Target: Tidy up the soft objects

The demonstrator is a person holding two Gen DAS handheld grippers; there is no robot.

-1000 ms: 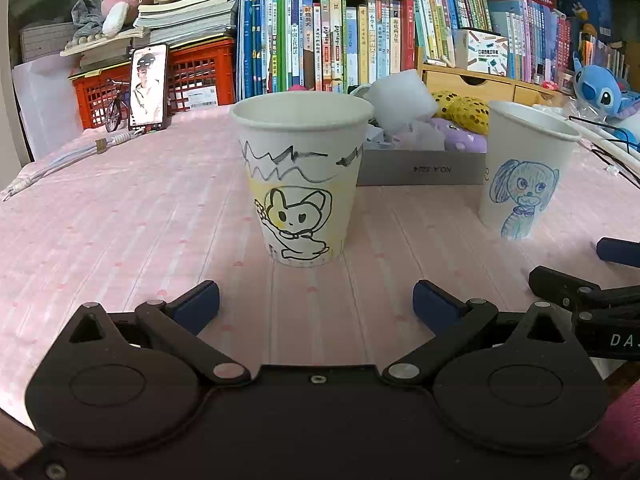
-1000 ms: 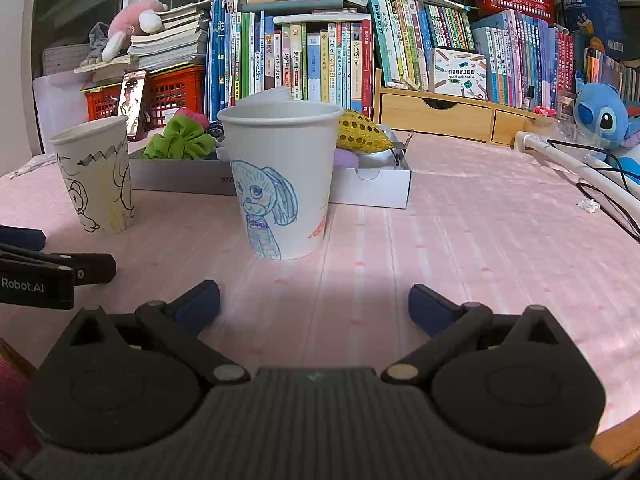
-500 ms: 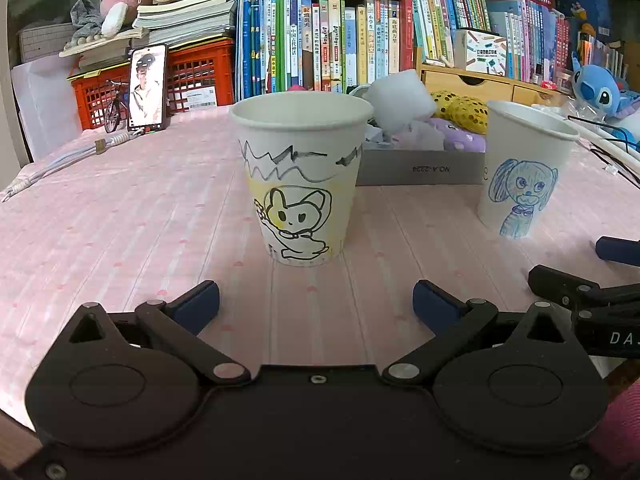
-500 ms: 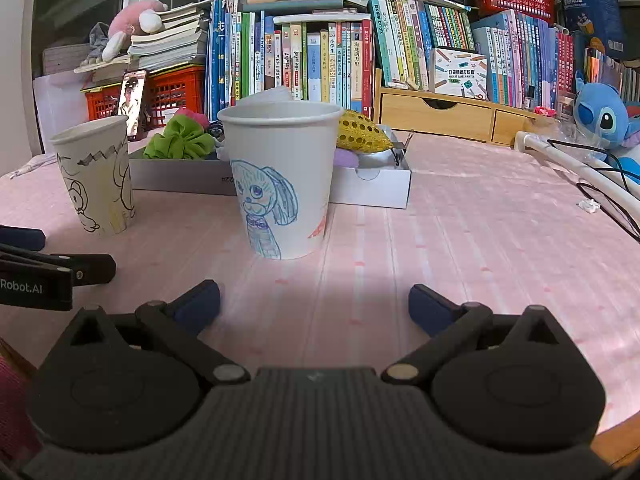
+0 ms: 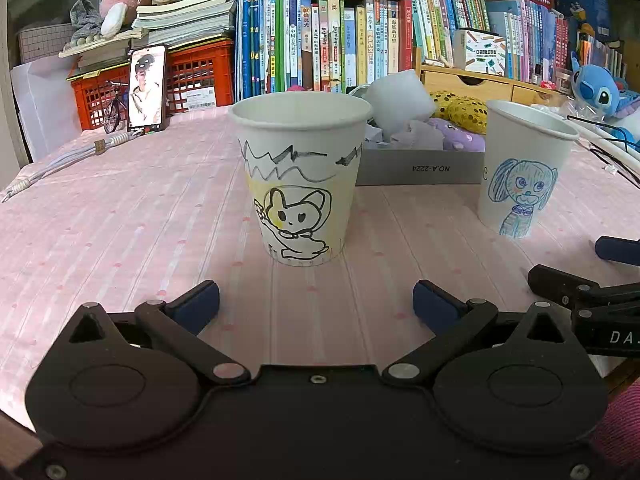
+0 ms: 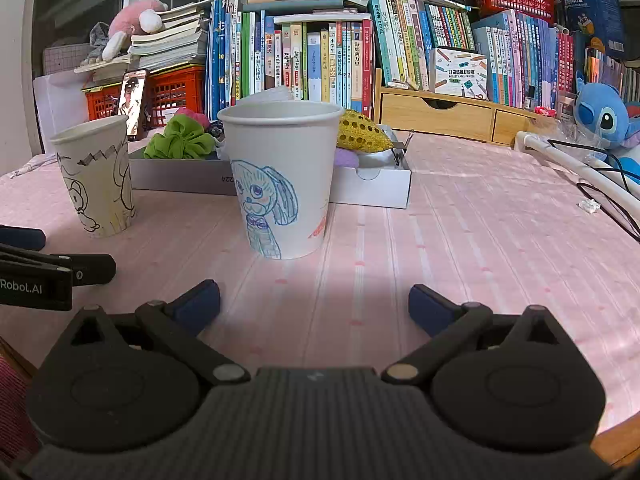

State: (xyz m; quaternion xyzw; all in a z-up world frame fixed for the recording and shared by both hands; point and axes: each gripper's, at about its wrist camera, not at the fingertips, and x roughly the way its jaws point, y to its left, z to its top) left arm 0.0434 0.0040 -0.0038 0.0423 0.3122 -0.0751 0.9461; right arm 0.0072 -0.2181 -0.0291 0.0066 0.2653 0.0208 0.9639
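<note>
Ahead, left claw (image 5: 316,300) (agape), tablecloth (image 5: 120,216).

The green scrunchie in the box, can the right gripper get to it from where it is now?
Probably not straight ahead. The green scrunchie lies in the box behind and left of the blue-dog cup, which stands directly before the open right gripper. Going over or left of that cup looks free.

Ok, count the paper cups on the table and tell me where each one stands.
2. The yellow-tinted cup with the black cartoon drawing stands before the left claw; the cup with the blue dog drawing stands before the right claw. None seem hidden.
</note>
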